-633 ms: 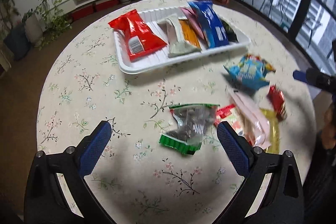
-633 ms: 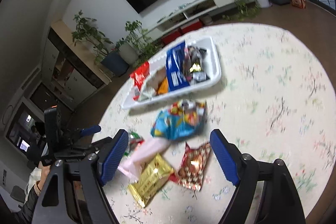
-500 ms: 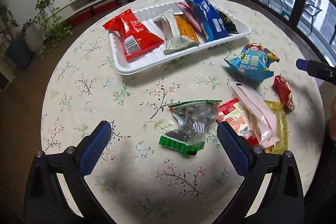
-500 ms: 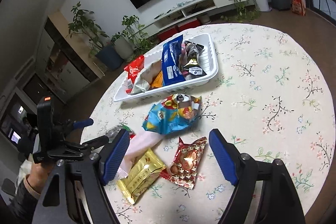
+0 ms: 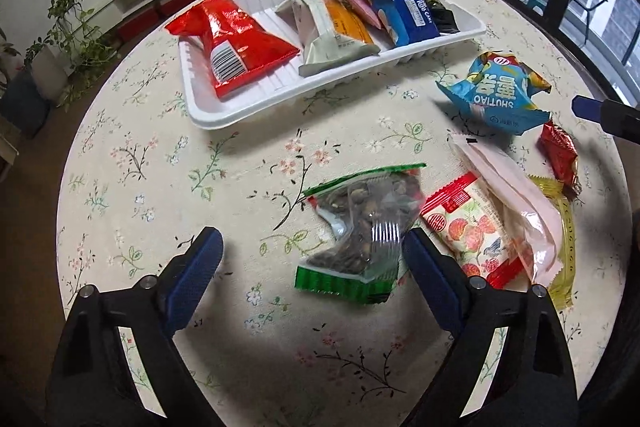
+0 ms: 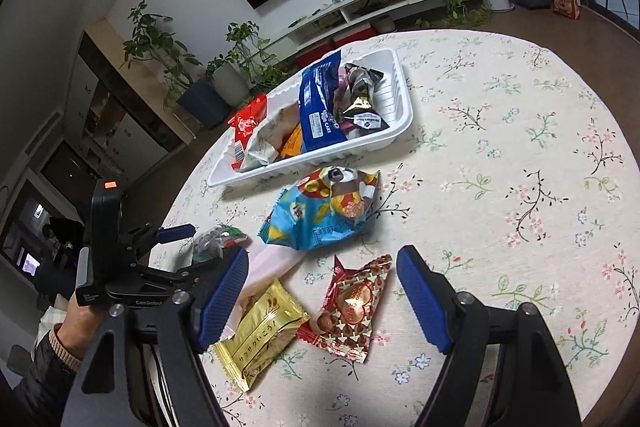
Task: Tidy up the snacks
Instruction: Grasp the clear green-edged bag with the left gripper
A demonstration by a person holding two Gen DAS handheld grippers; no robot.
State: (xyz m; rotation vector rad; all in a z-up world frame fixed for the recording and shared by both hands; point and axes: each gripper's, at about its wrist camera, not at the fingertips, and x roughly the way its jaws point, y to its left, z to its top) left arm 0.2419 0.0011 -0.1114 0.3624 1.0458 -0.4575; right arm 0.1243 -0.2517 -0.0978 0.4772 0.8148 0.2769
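Note:
A clear seed bag with green ends [image 5: 360,231] lies on the flowered tablecloth. My left gripper [image 5: 310,251] hovers low over it, jaws closing; the bag sits against the right-hand finger, not pinched. My right gripper [image 6: 322,263] stands open above a red heart-print packet [image 6: 352,307], with a gold packet [image 6: 264,327] by its left finger. Other loose snacks are a light-blue packet [image 5: 496,95], a long pink packet [image 5: 508,183] and a red-and-white packet [image 5: 468,227]. The white tray [image 5: 208,115] holds red [image 5: 236,47], cream, orange, pink, blue [image 5: 396,3] and dark packets.
The round table's edge curves close on the right, and the right gripper's fingertip [image 5: 588,107] pokes in there. A person's hand [image 6: 80,311] holds the left gripper. Bare cloth lies left of the tray and at the table's right half [image 6: 520,147]. Plants and a TV shelf stand behind.
Both views swung and then steadied. The left gripper's jaws have narrowed a little around the seed bag. The right gripper settled over the red heart-print packet, its opening unchanged.

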